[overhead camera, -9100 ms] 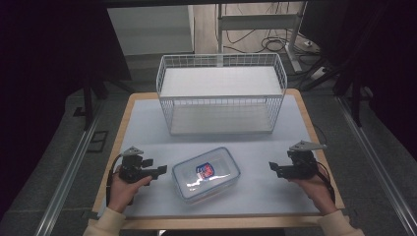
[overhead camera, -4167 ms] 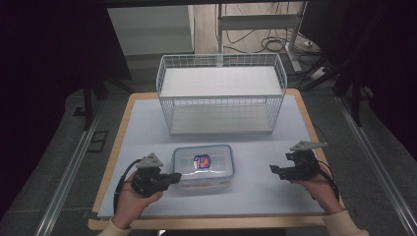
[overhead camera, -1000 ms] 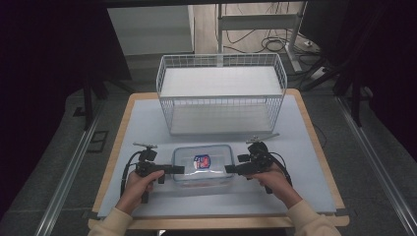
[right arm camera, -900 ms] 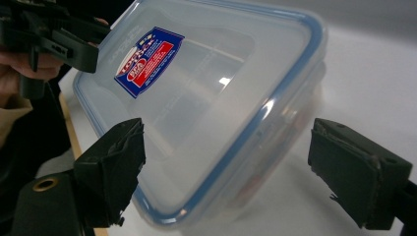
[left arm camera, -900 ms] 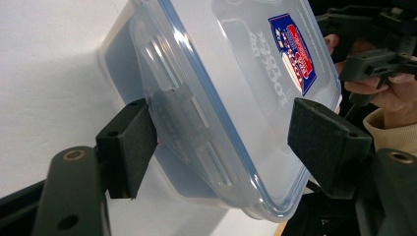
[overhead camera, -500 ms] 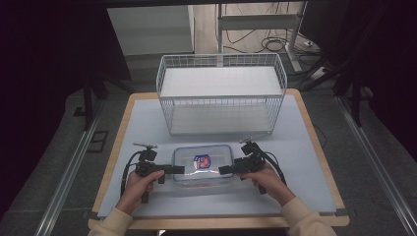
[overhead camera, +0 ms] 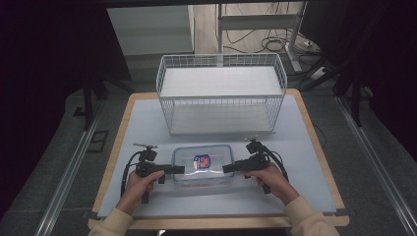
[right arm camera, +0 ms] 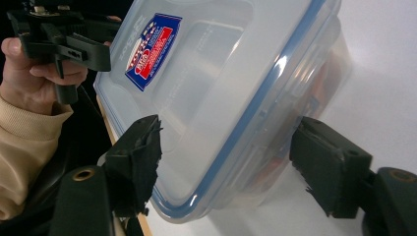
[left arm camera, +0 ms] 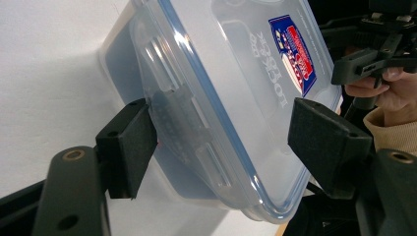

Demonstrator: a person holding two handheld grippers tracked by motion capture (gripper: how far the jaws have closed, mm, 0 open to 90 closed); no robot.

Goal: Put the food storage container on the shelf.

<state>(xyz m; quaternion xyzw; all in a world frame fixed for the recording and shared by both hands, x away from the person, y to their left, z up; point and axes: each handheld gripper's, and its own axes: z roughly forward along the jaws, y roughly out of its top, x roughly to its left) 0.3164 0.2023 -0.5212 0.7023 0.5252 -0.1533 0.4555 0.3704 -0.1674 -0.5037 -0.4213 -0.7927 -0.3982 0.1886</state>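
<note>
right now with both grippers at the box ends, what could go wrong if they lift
1. The left gripper has one pad on the end latch, the other off the box: it may slip.
2. The right gripper, just closing, straddles a corner without clamping: the box could tilt.
3. The basket stands close behind: a swing could hit it.

White wire basket (overhead camera: pixel 221 101) at the table's (overhead camera: pixel 305 142) far side, cables on floor (overhead camera: pixel 275 44) beyond
</note>
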